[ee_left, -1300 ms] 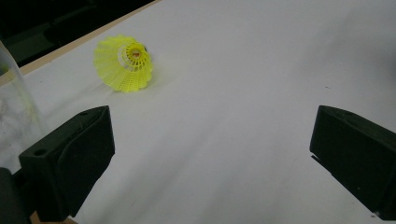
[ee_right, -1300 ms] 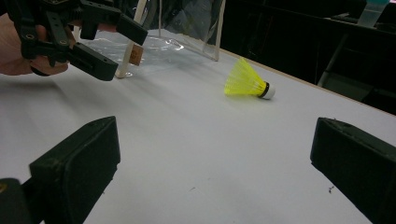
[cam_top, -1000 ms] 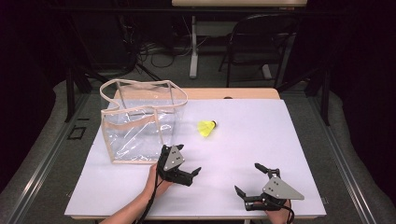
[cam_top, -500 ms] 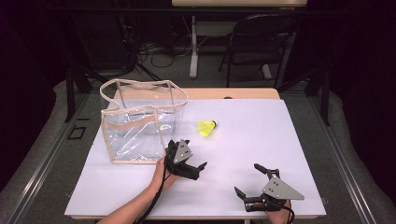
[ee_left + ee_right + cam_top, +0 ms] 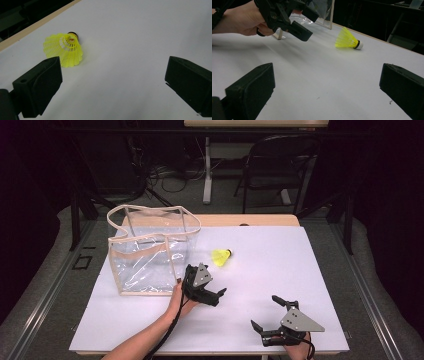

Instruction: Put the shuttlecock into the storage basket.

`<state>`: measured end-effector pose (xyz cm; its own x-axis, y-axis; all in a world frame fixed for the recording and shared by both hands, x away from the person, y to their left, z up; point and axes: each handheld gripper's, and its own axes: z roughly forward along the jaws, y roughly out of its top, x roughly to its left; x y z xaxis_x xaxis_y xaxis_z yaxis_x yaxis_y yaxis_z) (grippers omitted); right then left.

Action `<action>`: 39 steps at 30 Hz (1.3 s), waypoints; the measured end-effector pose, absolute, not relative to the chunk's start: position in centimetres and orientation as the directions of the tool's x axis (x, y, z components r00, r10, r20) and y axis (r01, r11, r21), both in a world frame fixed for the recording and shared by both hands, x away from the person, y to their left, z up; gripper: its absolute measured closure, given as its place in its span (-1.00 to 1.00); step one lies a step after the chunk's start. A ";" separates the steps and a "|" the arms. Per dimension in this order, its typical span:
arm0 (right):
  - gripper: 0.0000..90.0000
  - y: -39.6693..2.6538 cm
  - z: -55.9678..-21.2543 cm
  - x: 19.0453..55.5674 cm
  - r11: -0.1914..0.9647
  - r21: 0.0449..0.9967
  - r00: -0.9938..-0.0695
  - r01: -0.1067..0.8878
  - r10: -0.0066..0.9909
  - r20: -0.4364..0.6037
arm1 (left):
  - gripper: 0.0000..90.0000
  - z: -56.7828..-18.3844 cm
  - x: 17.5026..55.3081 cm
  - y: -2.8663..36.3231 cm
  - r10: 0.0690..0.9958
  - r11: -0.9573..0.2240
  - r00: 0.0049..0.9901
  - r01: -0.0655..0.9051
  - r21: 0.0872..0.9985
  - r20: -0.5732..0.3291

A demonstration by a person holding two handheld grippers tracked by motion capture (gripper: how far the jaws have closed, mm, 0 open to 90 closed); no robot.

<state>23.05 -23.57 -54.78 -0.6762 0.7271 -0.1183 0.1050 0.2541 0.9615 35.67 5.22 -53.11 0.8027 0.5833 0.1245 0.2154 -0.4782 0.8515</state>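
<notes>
— Where's the yellow shuttlecock (image 5: 221, 257)?
— Lying on its side on the white table (image 5: 300, 270), just ahead of the left gripper (image 5: 210, 295), off its left jaw. Those jaws gape wide, holding nothing.
— And the right gripper (image 5: 272, 320)?
— Spread wide too, empty, well back from it. The clear bag (image 5: 150, 250) stands beside the left one.
</notes>
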 end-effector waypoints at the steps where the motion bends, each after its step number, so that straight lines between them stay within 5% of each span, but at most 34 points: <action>1: -1.00 -23.6 -54.8 23.0 0.254 0.961 -0.676 0.105 0.727 -0.119 | -0.97 -53.0 35.8 5.1 0.585 -0.481 0.801 0.217 0.849 0.127; 26: -1.00 -23.5 -54.8 23.1 0.257 0.959 -0.675 0.115 0.729 -0.114 | -0.62 -52.8 39.1 2.2 0.641 -0.510 0.755 0.284 0.812 0.138; 39: -1.00 -23.5 -54.9 23.1 0.261 0.957 -0.676 0.126 0.729 -0.110 | -0.16 -53.6 40.9 1.1 0.725 -0.481 0.678 0.368 0.796 0.124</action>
<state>23.11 -23.46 -54.87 -0.6757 0.7289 -0.1101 0.1257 0.2611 0.9571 40.94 1.10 -53.64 0.6776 0.7249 0.1241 0.3684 -0.4806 0.7958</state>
